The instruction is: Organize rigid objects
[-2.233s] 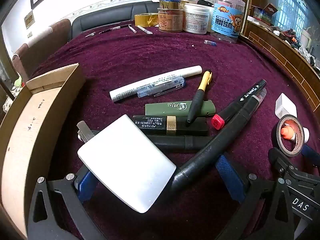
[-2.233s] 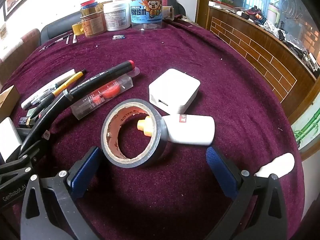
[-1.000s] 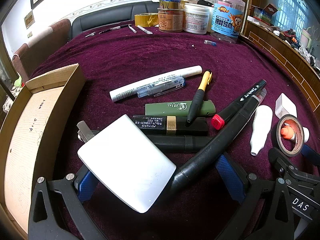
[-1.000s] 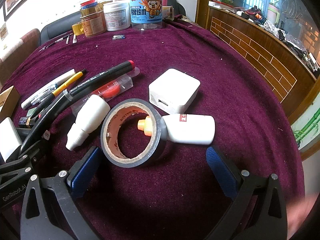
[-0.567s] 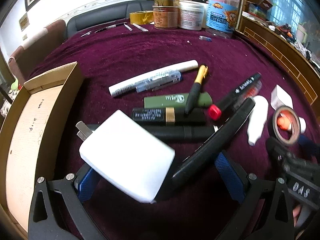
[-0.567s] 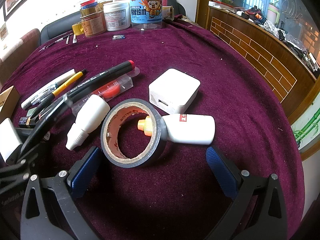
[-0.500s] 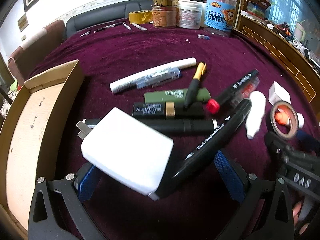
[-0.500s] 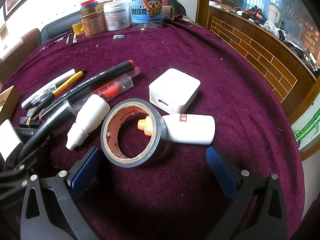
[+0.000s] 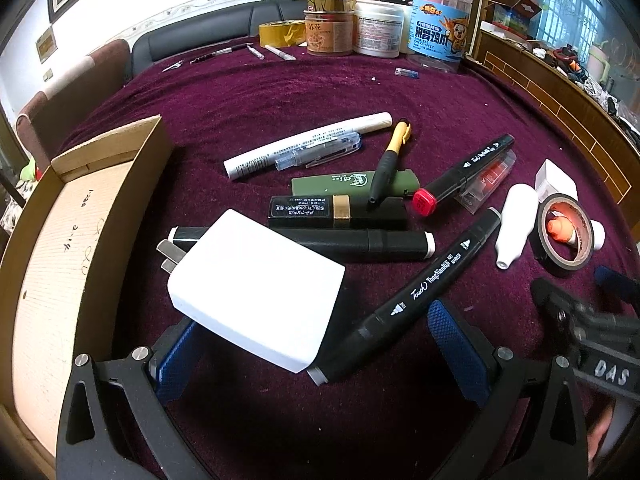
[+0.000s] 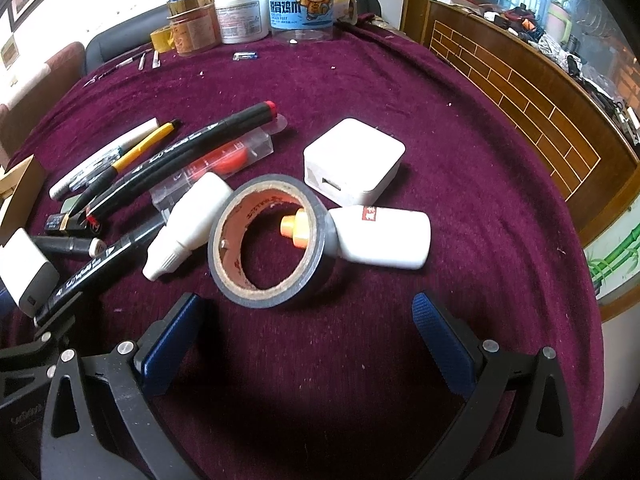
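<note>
The white charger [image 9: 256, 284] lies on the desk [image 9: 280, 92] between the wide-open fingers of the left tool [image 9: 312, 344], touching a black marker [image 9: 424, 288], beside the cardboard box [image 9: 60, 240]. The right tool [image 10: 306, 344], also wide open and holding nothing, has the tape roll [image 10: 272, 240] just ahead of it.

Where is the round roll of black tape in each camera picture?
Left wrist view: the tape roll sits at the far right, beside the small white bottle.
Right wrist view: the tape roll lies in the middle, just ahead of the open right gripper.
Shared landmark: the orange-capped glue bottle poking into the roll.
</note>
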A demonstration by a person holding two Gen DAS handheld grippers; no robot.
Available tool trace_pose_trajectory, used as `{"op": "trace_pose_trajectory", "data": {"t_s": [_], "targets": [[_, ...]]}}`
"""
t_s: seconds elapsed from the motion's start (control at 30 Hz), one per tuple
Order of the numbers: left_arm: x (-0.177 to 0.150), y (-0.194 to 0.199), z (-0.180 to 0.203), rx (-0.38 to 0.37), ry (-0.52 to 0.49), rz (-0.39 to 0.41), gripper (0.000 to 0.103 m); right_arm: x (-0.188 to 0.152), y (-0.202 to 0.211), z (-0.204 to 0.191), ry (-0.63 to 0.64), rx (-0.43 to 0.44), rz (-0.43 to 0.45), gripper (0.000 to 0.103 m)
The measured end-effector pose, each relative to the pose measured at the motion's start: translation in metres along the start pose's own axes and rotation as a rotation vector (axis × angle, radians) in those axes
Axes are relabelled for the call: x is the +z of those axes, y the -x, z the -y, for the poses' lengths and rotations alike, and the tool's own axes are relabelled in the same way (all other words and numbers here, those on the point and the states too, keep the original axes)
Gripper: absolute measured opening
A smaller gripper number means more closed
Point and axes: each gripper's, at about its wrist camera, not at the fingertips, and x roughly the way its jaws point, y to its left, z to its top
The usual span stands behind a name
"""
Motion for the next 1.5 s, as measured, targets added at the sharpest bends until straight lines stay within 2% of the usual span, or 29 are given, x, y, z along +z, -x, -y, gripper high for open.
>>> {"op": "trace_pose_trajectory", "data": {"t_s": [0.17, 0.27, 0.3, 0.37, 0.47, 0.5, 0.53, 0.6, 0.63, 0.67, 0.7, 0.73, 0.87, 1.0, 1.03, 1.1, 1.2, 1.27, 1.33, 1.4, 1.5], "targets": [[0.000, 0.000, 0.000, 0.000, 0.000, 0.001, 0.102, -0.006, 0.004, -0.001, 0.011, 0.001, -0.005, 0.103], [-0.001, 0.000, 0.000, 0.000, 0.000, 0.001, 0.102, -0.002, 0.005, -0.001, 0.013, -0.004, -0.073, 0.103], [-0.001, 0.000, 0.000, -0.001, 0.000, 0.001, 0.102, -0.003, 0.008, -0.001, 0.018, -0.019, -0.087, 0.103], [-0.001, 0.000, 0.000, 0.000, 0.000, 0.001, 0.102, -0.005, 0.021, 0.000, 0.038, -0.066, -0.059, 0.103], [-0.001, 0.000, 0.000, 0.001, 0.000, 0.002, 0.102, -0.006, 0.061, 0.002, 0.062, -0.148, 0.064, 0.103], [-0.001, 0.000, 0.000, 0.001, 0.000, 0.002, 0.102, -0.007, 0.081, 0.004, 0.052, -0.151, 0.154, 0.103], [-0.001, 0.000, 0.000, 0.001, -0.001, 0.002, 0.102, -0.013, 0.105, 0.007, 0.029, -0.143, 0.282, 0.103], [-0.001, 0.000, 0.000, 0.001, 0.000, 0.001, 0.102, -0.026, 0.130, 0.013, -0.008, -0.088, 0.430, 0.103], [-0.001, 0.001, -0.001, 0.001, 0.000, 0.001, 0.102, -0.029, 0.130, 0.015, -0.017, -0.037, 0.431, 0.103], [-0.001, 0.000, -0.001, 0.001, 0.000, 0.001, 0.102, -0.027, 0.122, 0.015, -0.019, -0.036, 0.380, 0.103], [-0.001, 0.001, -0.001, 0.000, 0.001, 0.001, 0.102, -0.024, 0.110, 0.016, -0.028, -0.077, 0.307, 0.103], [-0.001, 0.001, -0.001, -0.003, 0.001, 0.001, 0.102, -0.025, 0.105, 0.018, -0.044, -0.101, 0.296, 0.103], [-0.002, 0.002, -0.001, -0.002, -0.002, 0.000, 0.102, -0.021, 0.101, 0.030, -0.105, -0.109, 0.310, 0.103], [-0.002, 0.002, -0.001, -0.002, -0.003, 0.000, 0.102, -0.011, 0.112, 0.031, -0.111, -0.169, 0.459, 0.103], [-0.002, 0.002, -0.001, -0.006, -0.011, -0.004, 0.102, -0.010, 0.109, 0.032, -0.095, -0.173, 0.467, 0.103], [-0.003, 0.007, -0.005, -0.018, -0.020, -0.011, 0.101, 0.000, 0.093, 0.033, -0.090, -0.189, 0.415, 0.103], [-0.005, 0.022, -0.021, -0.140, -0.001, -0.007, 0.096, 0.005, 0.069, 0.045, -0.143, -0.089, 0.347, 0.103], [-0.003, 0.031, -0.030, -0.189, -0.015, -0.003, 0.084, 0.001, 0.055, 0.054, -0.188, -0.044, 0.334, 0.103], [0.002, 0.039, -0.035, -0.231, -0.051, 0.006, 0.077, -0.001, 0.049, 0.064, -0.241, 0.005, 0.310, 0.103], [0.006, 0.045, -0.033, -0.276, -0.095, 0.016, 0.077, -0.006, 0.054, 0.070, -0.274, 0.024, 0.346, 0.103], [0.014, 0.050, -0.024, -0.279, -0.132, 0.047, 0.077, -0.008, 0.052, 0.072, -0.291, 0.048, 0.331, 0.103]]}}
